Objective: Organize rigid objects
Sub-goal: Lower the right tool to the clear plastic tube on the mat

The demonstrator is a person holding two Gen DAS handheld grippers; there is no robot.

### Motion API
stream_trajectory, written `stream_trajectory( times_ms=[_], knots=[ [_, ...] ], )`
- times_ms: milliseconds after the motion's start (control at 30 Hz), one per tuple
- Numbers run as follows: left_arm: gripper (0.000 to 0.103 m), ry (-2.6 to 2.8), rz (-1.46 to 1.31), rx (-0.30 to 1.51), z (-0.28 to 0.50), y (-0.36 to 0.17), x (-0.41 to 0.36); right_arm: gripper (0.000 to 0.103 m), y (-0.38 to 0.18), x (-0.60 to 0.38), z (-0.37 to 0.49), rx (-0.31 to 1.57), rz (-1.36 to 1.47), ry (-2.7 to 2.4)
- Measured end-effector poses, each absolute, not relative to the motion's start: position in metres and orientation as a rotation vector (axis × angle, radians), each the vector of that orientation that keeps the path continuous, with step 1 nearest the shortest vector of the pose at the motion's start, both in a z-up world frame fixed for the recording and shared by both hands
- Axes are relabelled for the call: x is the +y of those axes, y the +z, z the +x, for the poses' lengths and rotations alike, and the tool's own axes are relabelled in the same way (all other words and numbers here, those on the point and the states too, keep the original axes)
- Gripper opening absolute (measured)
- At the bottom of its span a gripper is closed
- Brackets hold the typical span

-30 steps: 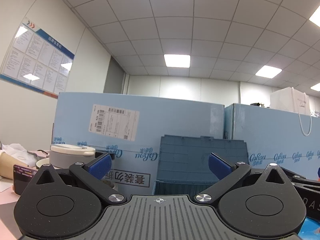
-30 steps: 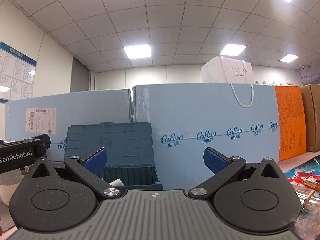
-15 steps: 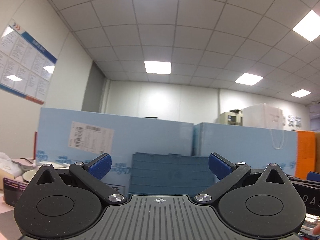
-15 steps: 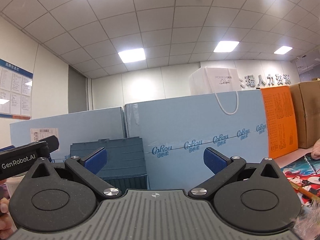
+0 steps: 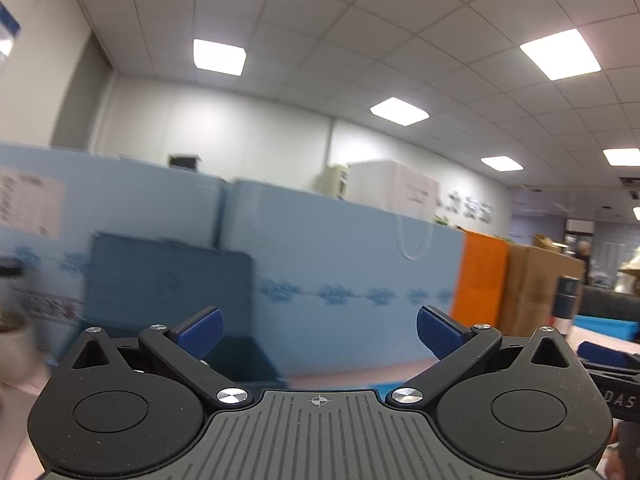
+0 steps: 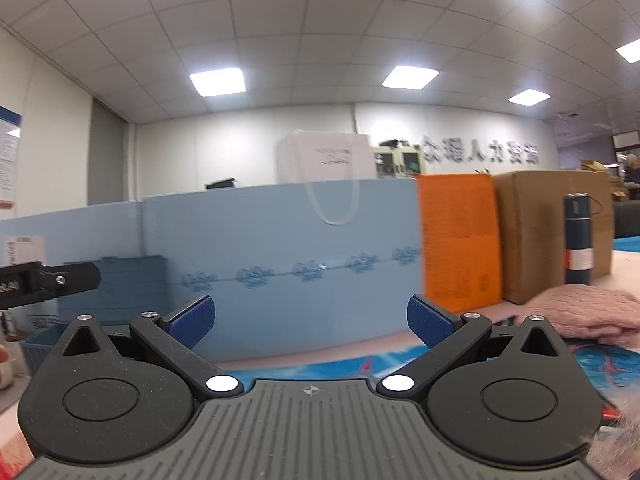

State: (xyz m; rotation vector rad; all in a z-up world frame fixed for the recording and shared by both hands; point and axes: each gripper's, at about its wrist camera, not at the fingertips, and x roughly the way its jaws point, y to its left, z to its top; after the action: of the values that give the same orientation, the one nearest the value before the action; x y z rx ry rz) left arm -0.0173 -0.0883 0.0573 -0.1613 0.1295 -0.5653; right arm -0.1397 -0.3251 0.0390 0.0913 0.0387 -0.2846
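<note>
My left gripper (image 5: 318, 330) is open and empty, held above the table and aimed at the blue partition. A dark blue storage crate (image 5: 168, 280) with its lid up stands ahead to its left; it also shows in the right wrist view (image 6: 116, 280). My right gripper (image 6: 310, 318) is open and empty, over a colourful mat (image 6: 320, 366). A dark blue flask (image 6: 578, 240) stands upright at the right, also seen in the left wrist view (image 5: 566, 300). The left gripper's body (image 6: 44, 284) juts in at the left of the right wrist view.
Light blue partition panels (image 6: 280, 256) close off the back of the table. An orange box (image 6: 460, 240), a brown carton (image 6: 552, 232) and a white paper bag (image 6: 324, 160) stand behind. A pink knitted cloth (image 6: 588, 312) lies at the right. A white pot (image 5: 12, 344) is at far left.
Both grippers have risen and swung to the right; the crate has slid left in both views, and the orange box, carton and flask have come into sight. Both stay open.
</note>
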Motion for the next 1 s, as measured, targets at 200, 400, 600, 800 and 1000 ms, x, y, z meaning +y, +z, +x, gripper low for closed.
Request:
stream_trajectory(
  times_ms=[200,400,600,800,1000],
  knots=[
    [0.103,-0.671,-0.226,0.379,0.021,0.050,-0.125,0.103,0.037,-0.377,-0.129,0.189,0.129,-0.296],
    [0.103,-0.730,-0.289,0.600,0.047,0.038,-0.155,0.101,0.032,-0.411,-0.090,0.377,0.130,-0.247],
    [0.103,-0.740,-0.299,0.668,0.061,0.028,-0.167,0.093,0.019,-0.420,-0.038,0.544,0.107,-0.156],
    [0.103,-0.736,-0.307,0.720,0.077,0.020,-0.168,0.087,0.003,-0.419,0.001,0.657,0.109,-0.100],
    [0.103,-0.739,-0.318,0.739,0.083,0.015,-0.167,0.071,-0.009,-0.416,0.023,0.728,0.075,-0.095]
  ],
)
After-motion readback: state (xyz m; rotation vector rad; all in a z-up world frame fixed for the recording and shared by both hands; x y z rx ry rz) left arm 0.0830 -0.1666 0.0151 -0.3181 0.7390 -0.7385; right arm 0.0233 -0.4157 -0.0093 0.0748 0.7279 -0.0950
